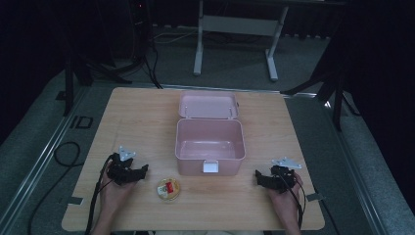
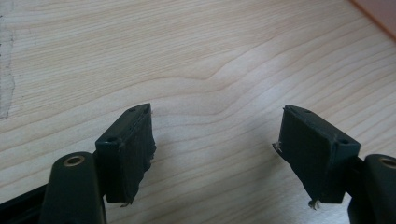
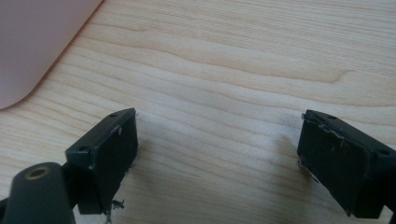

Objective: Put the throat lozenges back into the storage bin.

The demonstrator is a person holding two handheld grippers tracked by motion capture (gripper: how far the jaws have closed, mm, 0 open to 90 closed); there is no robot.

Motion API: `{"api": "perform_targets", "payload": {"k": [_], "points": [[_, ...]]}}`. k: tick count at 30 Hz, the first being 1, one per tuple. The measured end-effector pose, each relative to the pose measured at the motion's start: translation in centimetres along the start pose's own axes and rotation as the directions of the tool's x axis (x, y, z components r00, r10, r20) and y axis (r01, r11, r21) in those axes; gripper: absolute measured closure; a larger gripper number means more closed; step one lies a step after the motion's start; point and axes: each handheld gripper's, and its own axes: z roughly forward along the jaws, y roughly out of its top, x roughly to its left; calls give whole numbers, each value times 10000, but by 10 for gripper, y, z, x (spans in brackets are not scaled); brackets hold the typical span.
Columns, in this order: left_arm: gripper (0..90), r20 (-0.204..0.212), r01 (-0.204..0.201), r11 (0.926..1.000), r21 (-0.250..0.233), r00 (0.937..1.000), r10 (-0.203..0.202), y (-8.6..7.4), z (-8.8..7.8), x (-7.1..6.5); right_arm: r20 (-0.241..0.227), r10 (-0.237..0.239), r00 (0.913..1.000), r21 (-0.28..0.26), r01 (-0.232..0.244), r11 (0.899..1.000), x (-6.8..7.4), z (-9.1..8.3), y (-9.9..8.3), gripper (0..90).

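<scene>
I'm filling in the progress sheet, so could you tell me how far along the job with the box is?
Done: the pink box stands open, lid back, nothing visible inside. In hand: nothing; the left gripper and right gripper rest on the table with jaws apart and empty. Left: the small round container lies in front of the box, probably meant to go in.

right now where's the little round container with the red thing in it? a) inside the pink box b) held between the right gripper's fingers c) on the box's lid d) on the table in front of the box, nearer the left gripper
d: the high view shows the round container lying on the table just in front of the open pink box, close to the left gripper, which has nothing between its fingers.
</scene>
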Motion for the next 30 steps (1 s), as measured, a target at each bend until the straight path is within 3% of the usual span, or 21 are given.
{"api": "perform_targets", "payload": {"k": [17,30], "points": [[280,515,176,9997,-172,9985,-167,6,-16,4,-7,3,10000,2,-3,10000,0,0,0,120],[280,688,-570,9984,33,9960,566,24,-34,1,-13,0,10000,-2,0,10000,0,0,0,120]]}}
